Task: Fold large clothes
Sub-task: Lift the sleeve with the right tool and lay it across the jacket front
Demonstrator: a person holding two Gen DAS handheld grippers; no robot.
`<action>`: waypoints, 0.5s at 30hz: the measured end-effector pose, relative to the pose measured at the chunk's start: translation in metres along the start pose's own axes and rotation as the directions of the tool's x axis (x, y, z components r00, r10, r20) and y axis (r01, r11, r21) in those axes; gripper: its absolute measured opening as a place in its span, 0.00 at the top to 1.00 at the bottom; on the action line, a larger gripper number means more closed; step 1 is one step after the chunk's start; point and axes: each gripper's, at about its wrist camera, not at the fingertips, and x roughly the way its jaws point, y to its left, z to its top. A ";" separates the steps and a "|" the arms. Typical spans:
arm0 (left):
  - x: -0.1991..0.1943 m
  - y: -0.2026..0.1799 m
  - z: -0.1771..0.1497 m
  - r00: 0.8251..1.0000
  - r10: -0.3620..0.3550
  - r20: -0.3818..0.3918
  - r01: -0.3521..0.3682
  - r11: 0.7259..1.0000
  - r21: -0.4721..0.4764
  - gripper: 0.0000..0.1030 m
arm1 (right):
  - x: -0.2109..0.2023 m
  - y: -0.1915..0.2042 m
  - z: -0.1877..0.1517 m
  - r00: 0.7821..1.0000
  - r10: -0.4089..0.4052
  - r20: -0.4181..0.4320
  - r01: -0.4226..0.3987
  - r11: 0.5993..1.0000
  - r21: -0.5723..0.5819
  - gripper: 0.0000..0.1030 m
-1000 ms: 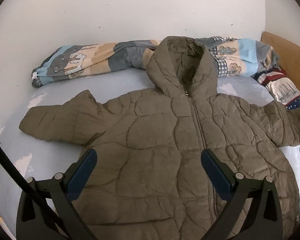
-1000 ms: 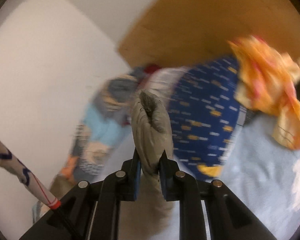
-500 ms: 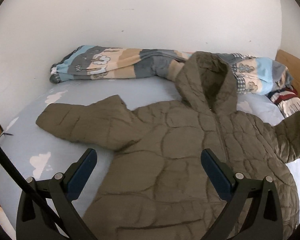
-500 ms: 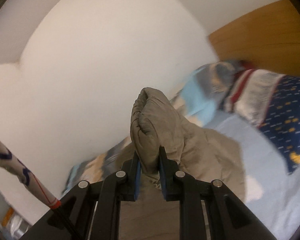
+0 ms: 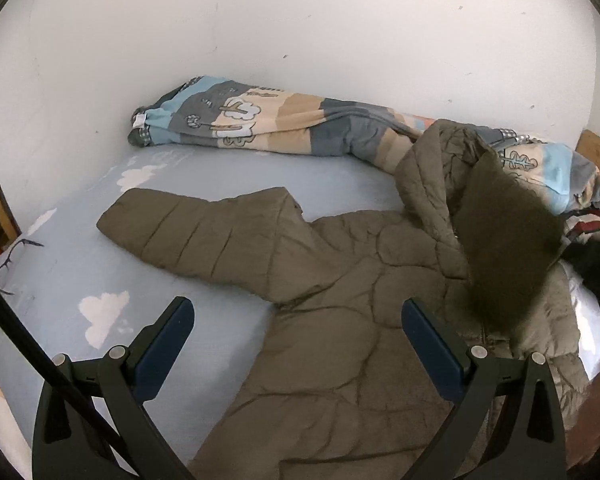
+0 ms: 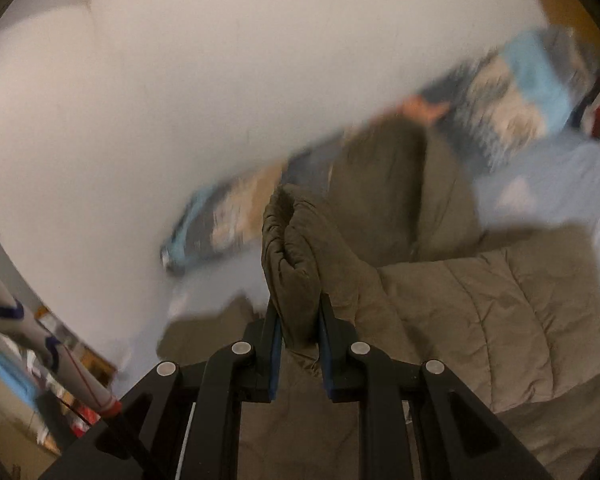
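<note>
**Sleeve fold under way on the bed**

White walls are backing a bed (image 5: 204,184) with a pale blue, cloud-printed sheet; a patterned quilt (image 5: 284,128) is lying rolled along the wall at 12 o'clock.

Left wrist view: olive puffer jacket (image 5: 340,352) is lying front up across the bed, hood (image 5: 432,176) pointing to 1 o'clock. One sleeve (image 5: 196,232) is stretching flat toward 10 o'clock. The other sleeve (image 5: 508,240) is hanging in the air at 2 o'clock, blurred, crossing over the chest. Left gripper (image 5: 298,340) is hovering with jaws wide apart, nothing between them; the jacket's side edge is lying just under and ahead of the tips.

Right wrist view: picture is smearing. Right gripper (image 6: 299,320) is clamping the bunched cuff (image 6: 292,248) of that lifted sleeve, pads pressing from both sides, cuff standing up at 12 o'clock from the tips. Jacket body is spreading below, from 1 to 4 o'clock.

Handling, as judged: quilted, soft, light for its bulk, likely springy, so folds are probably wanting to puff back open. Shell looks smooth, possibly slippery; a thin pinch may be sliding off. Best holds seem to be cuffs, hem corners and the hood edge, where fabric is doubled.
</note>
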 end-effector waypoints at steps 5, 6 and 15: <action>0.001 -0.001 0.002 1.000 -0.003 0.000 0.003 1.000 -0.005 0.00 | 0.066 -0.022 -0.050 0.980 0.062 -0.189 -0.048 0.996 0.078 0.83; 0.001 -0.003 0.001 1.000 0.000 0.000 0.000 1.000 -0.001 0.00 | 0.075 -0.025 -0.057 0.974 0.061 -0.218 -0.046 0.996 0.076 0.82; 0.012 -0.008 0.004 1.000 0.017 -0.016 -0.017 1.000 -0.013 0.00 | 0.052 -0.022 -0.063 0.950 0.191 -0.248 -0.162 0.978 0.132 0.23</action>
